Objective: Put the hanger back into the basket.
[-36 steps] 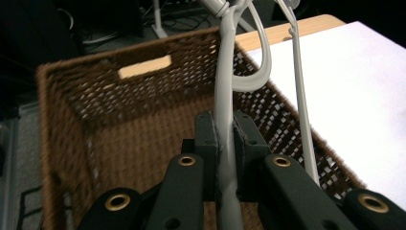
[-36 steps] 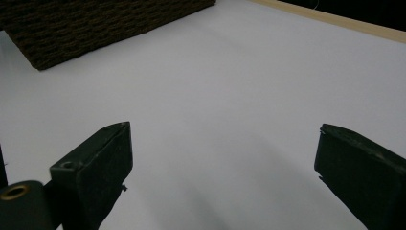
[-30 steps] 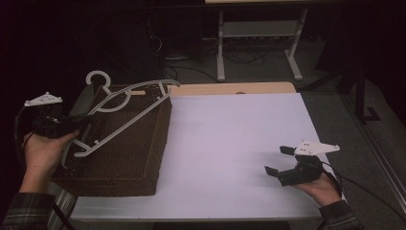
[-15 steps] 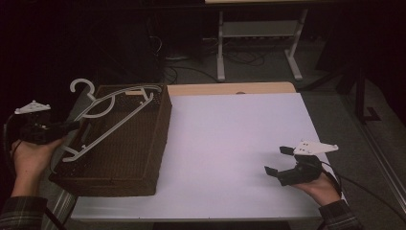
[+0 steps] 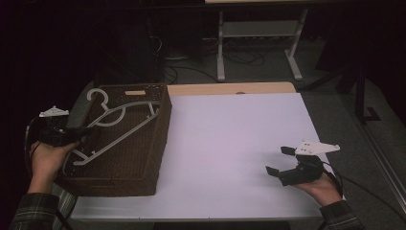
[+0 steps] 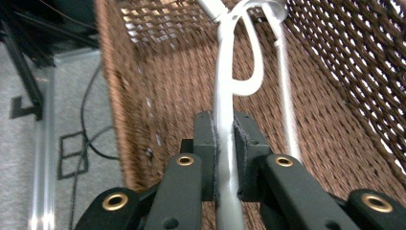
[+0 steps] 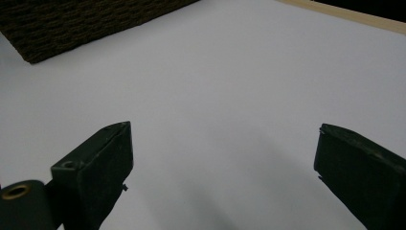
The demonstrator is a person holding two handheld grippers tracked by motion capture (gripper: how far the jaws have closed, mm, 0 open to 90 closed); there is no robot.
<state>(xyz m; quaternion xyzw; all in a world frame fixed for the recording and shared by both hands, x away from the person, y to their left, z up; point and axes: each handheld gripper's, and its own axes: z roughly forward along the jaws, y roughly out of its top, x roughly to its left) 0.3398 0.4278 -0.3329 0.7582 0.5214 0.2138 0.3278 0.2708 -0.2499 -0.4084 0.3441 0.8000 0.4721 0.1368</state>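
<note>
1. White hanger [image 5: 112, 128] lying slantwise in the brown basket [image 5: 143, 158], hook toward the far end.
2. Clamped at its near corner by the left gripper [image 5: 85, 132], long axis running away from it.
3. Right gripper [image 5: 280, 160] spread wide, well apart over bare table [image 5: 230, 134].

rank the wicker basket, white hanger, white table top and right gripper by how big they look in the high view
1. white table top, largest
2. wicker basket
3. white hanger, long but thin, lying in the basket
4. right gripper, smallest

The left gripper looks about the same size as the right one.
</note>
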